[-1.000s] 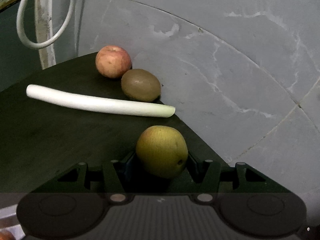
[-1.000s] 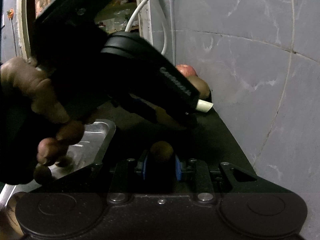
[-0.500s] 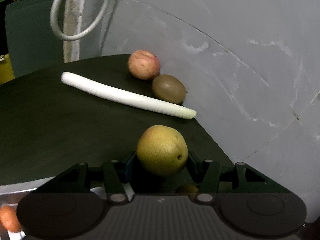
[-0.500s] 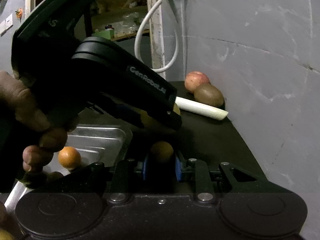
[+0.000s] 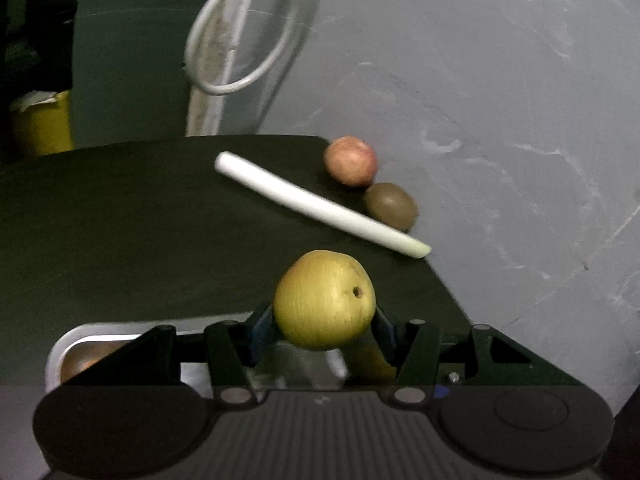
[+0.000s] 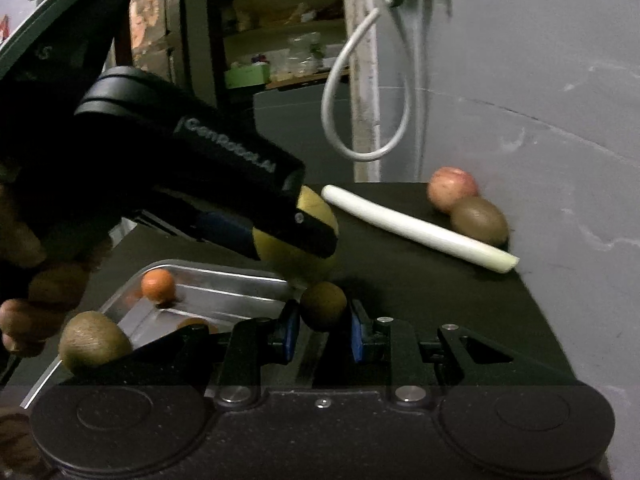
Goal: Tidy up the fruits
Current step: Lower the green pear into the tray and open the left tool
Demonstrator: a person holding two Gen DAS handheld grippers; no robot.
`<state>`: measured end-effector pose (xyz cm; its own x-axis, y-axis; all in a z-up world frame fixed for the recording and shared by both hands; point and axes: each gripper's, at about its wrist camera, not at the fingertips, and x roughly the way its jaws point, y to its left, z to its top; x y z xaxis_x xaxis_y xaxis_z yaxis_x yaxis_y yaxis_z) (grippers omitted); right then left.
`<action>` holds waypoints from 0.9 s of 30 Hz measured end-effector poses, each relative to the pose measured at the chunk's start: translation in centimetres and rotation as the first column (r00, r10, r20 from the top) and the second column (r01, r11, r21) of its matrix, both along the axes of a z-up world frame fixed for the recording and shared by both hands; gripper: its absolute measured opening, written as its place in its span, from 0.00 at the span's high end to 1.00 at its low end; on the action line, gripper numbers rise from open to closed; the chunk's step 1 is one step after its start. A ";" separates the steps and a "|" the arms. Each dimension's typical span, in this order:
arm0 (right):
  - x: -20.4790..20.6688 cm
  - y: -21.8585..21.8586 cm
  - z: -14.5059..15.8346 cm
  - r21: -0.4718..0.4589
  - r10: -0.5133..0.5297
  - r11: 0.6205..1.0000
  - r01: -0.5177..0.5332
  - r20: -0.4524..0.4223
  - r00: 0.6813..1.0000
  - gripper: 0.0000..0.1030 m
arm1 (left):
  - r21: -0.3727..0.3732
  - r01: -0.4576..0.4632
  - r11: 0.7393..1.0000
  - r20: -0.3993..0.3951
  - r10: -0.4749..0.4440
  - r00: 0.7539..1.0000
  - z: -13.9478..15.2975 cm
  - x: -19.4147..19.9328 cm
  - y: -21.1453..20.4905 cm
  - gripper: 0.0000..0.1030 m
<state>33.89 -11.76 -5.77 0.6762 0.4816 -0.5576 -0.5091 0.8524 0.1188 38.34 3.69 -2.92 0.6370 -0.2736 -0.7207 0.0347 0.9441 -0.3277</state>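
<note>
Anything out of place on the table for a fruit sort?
Yes: a long white leek stalk lies diagonally on the dark table against the kiwi, near the red apple. It is a vegetable among fruit. Nothing looks spilled or damaged.

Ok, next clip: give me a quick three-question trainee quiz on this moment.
1. True or false: the left claw is shut on a yellow pear.
2. What does the right claw hold? A) white stalk B) small brown fruit C) red apple
3. Fill in: the red apple touches a ____ by the wall.

Key: 1 true. 2 B, the small brown fruit. 3 kiwi, behind the white stalk.
</note>
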 end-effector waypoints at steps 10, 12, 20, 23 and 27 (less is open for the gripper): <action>-0.5 2.4 -1.0 -0.025 0.093 0.995 -0.094 -0.034 0.995 0.73 | 0.015 -0.086 0.996 -0.063 0.087 0.994 -1.6 -1.7 2.9 0.45; -0.6 2.7 -1.1 -0.030 0.104 0.994 -0.105 -0.039 0.994 0.73 | 0.012 -0.095 0.995 -0.065 0.096 0.993 -1.6 -1.8 3.2 0.45; -0.4 3.2 -1.6 -0.046 0.117 0.992 -0.120 -0.068 0.991 0.73 | 0.016 -0.114 0.993 -0.070 0.115 0.991 -1.6 -2.1 3.3 0.44; -0.3 3.2 -1.8 -0.047 0.120 0.991 -0.124 -0.082 0.989 0.73 | 0.020 -0.121 0.992 -0.076 0.122 0.990 -1.7 -1.9 3.1 0.44; -0.3 3.3 -1.8 -0.051 0.126 0.990 -0.130 -0.084 0.988 0.71 | 0.035 -0.124 0.992 -0.086 0.127 0.988 -1.8 -1.8 2.9 0.44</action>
